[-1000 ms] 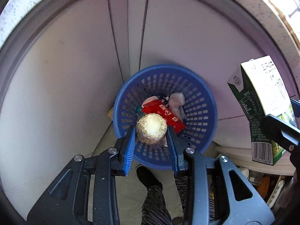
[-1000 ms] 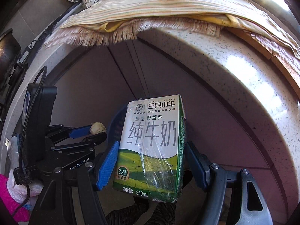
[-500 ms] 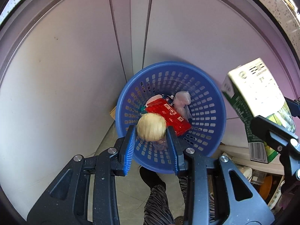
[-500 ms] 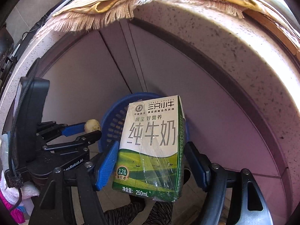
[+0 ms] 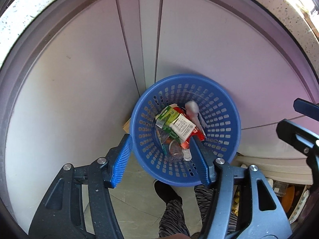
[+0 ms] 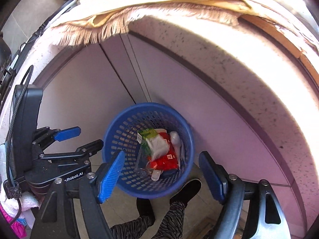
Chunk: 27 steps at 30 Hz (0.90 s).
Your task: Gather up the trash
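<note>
My left tool hangs at the bottom of its frame with jaws spreading apart and nothing between them; my right tool is likewise released, jaws widening, empty. Both point down at the blue basket on the floor, lower centre in each view. Inside it lies the milk carton, tilted on top of a red packet, with a crumpled clear wrapper beside them. The basket stands against pale cabinet doors under the speckled surface, where a fringed cloth overhangs the edge.
</note>
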Each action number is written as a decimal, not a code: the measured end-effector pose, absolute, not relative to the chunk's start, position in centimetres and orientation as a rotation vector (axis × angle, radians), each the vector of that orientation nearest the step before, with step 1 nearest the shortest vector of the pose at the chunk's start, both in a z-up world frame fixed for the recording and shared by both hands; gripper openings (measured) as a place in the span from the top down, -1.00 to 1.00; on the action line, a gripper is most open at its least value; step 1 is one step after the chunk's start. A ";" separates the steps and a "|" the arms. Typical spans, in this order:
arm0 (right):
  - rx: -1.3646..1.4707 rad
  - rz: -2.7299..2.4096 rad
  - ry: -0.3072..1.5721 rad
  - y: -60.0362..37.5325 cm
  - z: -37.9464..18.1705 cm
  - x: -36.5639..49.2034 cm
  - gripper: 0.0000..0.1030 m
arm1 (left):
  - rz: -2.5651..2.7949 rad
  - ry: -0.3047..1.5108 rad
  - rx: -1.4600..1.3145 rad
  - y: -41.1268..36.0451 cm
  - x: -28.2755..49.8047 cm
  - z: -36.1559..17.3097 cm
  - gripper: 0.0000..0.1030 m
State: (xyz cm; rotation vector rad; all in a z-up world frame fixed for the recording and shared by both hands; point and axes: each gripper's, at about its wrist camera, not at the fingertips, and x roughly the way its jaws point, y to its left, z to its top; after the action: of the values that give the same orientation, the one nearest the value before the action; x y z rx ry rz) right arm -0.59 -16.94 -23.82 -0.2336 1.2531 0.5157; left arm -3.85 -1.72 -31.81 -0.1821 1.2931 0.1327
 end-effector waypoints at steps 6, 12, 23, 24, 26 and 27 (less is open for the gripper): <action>-0.220 0.523 1.233 -17.9 -21.8 -0.7 -0.56 | 0.145 1.273 -0.179 -1.3 -4.0 -30.5 -0.36; -0.219 0.552 1.199 -18.4 -19.1 -1.3 -0.71 | 0.161 1.244 -0.157 -1.3 -4.3 -28.4 -0.47; -0.187 0.588 1.127 -20.1 -14.7 -1.4 -0.77 | 0.168 1.182 -0.163 -1.3 -4.9 -23.3 -0.52; -0.181 0.591 1.119 -20.2 -14.1 -1.4 -0.77 | 0.167 1.175 -0.166 -1.4 -5.0 -22.7 -0.52; -0.168 0.596 1.101 -20.6 -13.1 -1.1 -0.79 | 0.167 1.158 -0.171 -1.4 -4.9 -21.4 -0.52; -0.162 0.600 1.091 -20.7 -12.5 -1.0 -0.81 | 0.169 1.147 -0.173 -1.6 -4.9 -20.8 -0.52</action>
State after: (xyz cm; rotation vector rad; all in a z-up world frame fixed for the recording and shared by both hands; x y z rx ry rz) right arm -0.99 -20.73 -12.52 -0.1618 1.0909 0.6000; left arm -4.94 -1.62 -20.82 -0.1728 1.1470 0.1686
